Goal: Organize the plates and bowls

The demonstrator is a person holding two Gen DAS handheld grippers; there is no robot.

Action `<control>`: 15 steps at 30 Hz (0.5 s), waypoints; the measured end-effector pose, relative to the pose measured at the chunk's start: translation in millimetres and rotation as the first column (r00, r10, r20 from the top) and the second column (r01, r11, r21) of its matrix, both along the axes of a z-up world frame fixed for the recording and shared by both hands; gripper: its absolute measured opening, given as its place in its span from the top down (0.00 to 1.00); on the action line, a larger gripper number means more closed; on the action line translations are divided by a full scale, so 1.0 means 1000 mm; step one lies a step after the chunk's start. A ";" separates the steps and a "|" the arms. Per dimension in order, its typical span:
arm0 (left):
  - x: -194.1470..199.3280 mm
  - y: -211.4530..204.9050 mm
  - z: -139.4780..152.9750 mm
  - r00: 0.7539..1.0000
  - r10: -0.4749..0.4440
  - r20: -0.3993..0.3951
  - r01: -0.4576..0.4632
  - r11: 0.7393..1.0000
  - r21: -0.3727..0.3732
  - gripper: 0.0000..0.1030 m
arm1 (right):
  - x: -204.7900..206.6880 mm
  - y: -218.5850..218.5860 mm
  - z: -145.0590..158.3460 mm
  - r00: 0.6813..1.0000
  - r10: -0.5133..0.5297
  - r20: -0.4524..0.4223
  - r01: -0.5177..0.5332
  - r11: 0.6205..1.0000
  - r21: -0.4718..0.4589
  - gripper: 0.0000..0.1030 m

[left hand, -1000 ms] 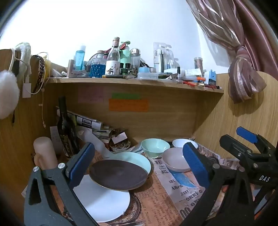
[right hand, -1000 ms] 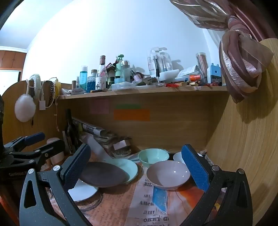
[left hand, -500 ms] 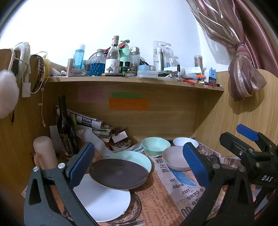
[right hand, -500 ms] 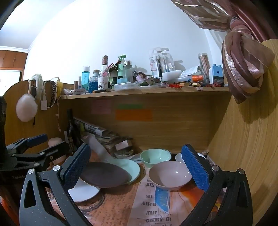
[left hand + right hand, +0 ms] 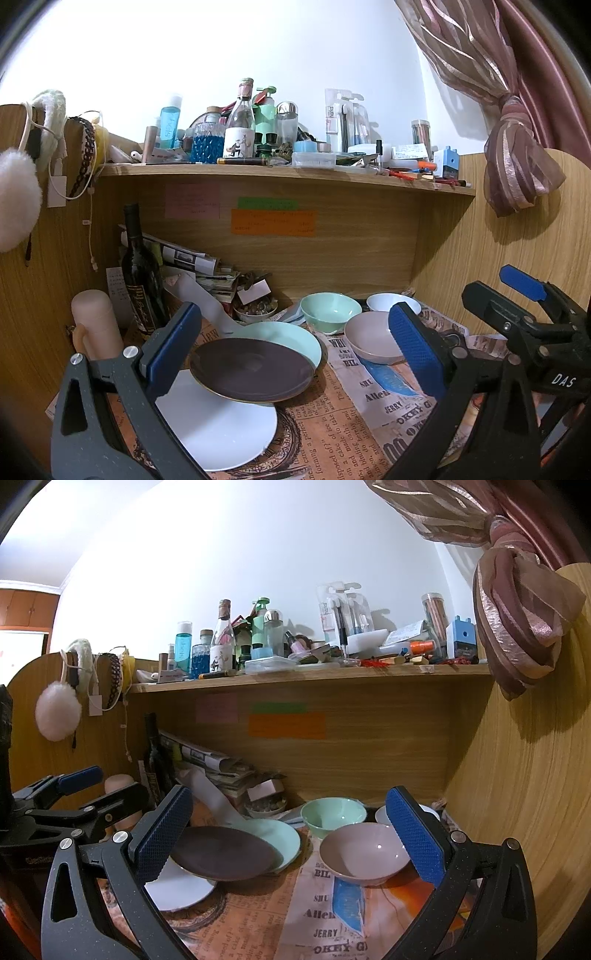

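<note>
A dark brown plate (image 5: pixel 255 369) lies overlapping a mint plate (image 5: pixel 295 334) and a white plate (image 5: pixel 218 428) on the newspaper-covered desk. To their right stand a mint bowl (image 5: pixel 330 310), a pink bowl (image 5: pixel 369 341) and a white bowl (image 5: pixel 391 301). My left gripper (image 5: pixel 291 350) is open and empty, held above the plates. My right gripper (image 5: pixel 288 834) is open and empty, with the pink bowl (image 5: pixel 364 853) near its right finger; the brown plate (image 5: pixel 221 853) is by its left finger. Each gripper shows at the edge of the other's view.
A wine bottle (image 5: pixel 142 273), a beige cylinder (image 5: pixel 96 325), rolled newspapers (image 5: pixel 184 254) and a small dish of bits (image 5: pixel 256 308) crowd the back left. A cluttered shelf (image 5: pixel 280 173) hangs above. Wooden side walls (image 5: pixel 524 794) close in the desk.
Both grippers have drawn back and tilted slightly, so the dishes sit a bit lower in view. No dish has moved.
</note>
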State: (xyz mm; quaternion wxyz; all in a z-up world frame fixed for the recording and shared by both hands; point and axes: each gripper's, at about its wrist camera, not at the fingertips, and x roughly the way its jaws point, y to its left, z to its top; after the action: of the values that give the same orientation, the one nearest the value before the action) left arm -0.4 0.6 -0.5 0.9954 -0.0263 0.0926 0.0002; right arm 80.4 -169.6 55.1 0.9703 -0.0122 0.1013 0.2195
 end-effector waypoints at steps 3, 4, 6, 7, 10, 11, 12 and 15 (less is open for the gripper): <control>0.000 0.000 -0.001 1.000 -0.001 0.001 0.001 1.000 -0.001 0.00 | 0.000 0.001 0.001 1.000 0.001 0.002 -0.001 1.000 0.001 0.00; 0.000 0.000 -0.001 1.000 0.000 0.001 0.000 1.000 0.000 0.00 | 0.000 0.001 0.001 1.000 0.001 0.002 -0.001 1.000 0.002 0.00; 0.000 0.000 -0.001 1.000 0.001 0.003 -0.001 1.000 0.000 0.00 | 0.000 0.001 0.001 1.000 0.001 0.002 -0.001 1.000 0.002 0.00; 0.000 0.000 -0.001 1.000 0.000 0.002 0.000 1.000 -0.001 0.00 | 0.000 0.002 0.001 1.000 0.001 0.002 -0.001 1.000 0.002 0.00; 0.000 0.000 -0.001 1.000 0.000 0.001 0.000 1.000 -0.001 0.00 | 0.000 0.001 0.001 1.000 0.001 0.002 -0.001 1.000 0.002 0.00; 0.000 0.000 -0.001 1.000 0.001 0.001 -0.001 1.000 -0.001 0.00 | 0.000 0.001 0.001 1.000 -0.001 0.002 0.001 1.000 0.003 0.00; 0.000 0.000 -0.001 1.000 0.002 0.002 -0.002 1.000 0.000 0.00 | 0.000 0.001 0.000 1.000 0.001 0.003 -0.001 1.000 0.003 0.00; -0.001 0.000 0.000 1.000 0.005 0.004 -0.005 1.000 0.003 0.00 | -0.001 0.001 0.001 1.000 0.002 0.003 -0.002 1.000 0.007 0.00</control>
State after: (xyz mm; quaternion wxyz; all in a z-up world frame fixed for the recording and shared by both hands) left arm -1.9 1.0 -0.6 0.9956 -0.0250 0.0907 0.0028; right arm 79.8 -169.1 56.5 0.9702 -0.0092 0.0991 0.2209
